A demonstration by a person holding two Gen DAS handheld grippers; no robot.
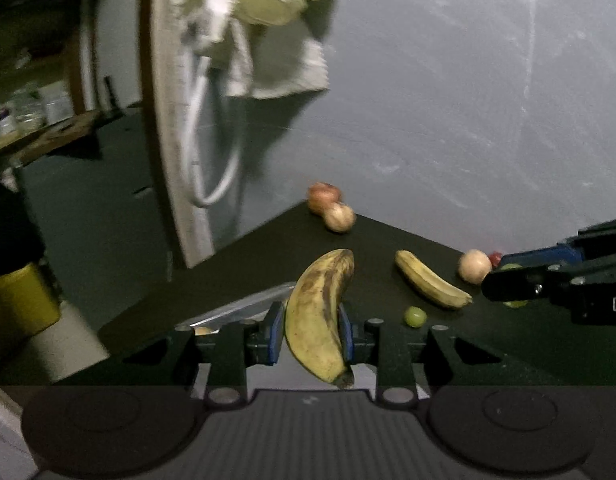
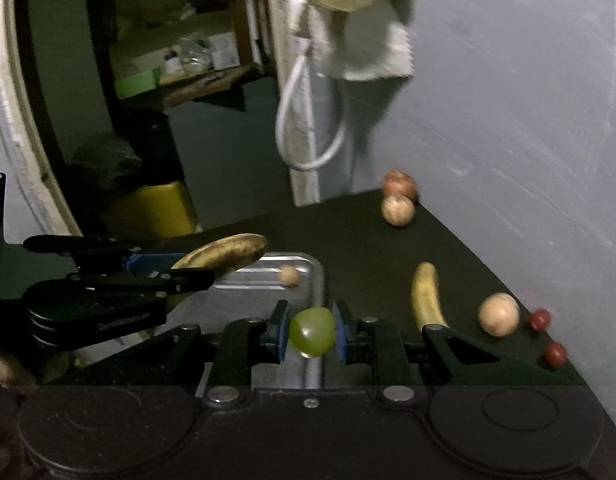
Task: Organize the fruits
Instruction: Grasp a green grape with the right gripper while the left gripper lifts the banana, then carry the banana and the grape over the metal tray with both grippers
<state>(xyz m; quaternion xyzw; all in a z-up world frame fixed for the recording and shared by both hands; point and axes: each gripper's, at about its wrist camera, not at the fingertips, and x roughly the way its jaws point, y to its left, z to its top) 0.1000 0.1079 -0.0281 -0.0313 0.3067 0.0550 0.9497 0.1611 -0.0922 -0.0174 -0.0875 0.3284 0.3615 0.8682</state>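
Carrying fruit toward the metal tray looks like the step in hand; the left claw is clamping a spotted banana above the desk, long axis near upright, stem end down; the right claw is pinching a green grape over the tray's edge; next, I judge, each needs lowering and releasing inside.

A scuffed grey wall is seen behind a dark tabletop, with white cloth and a cable loop hung beside a dim doorway.
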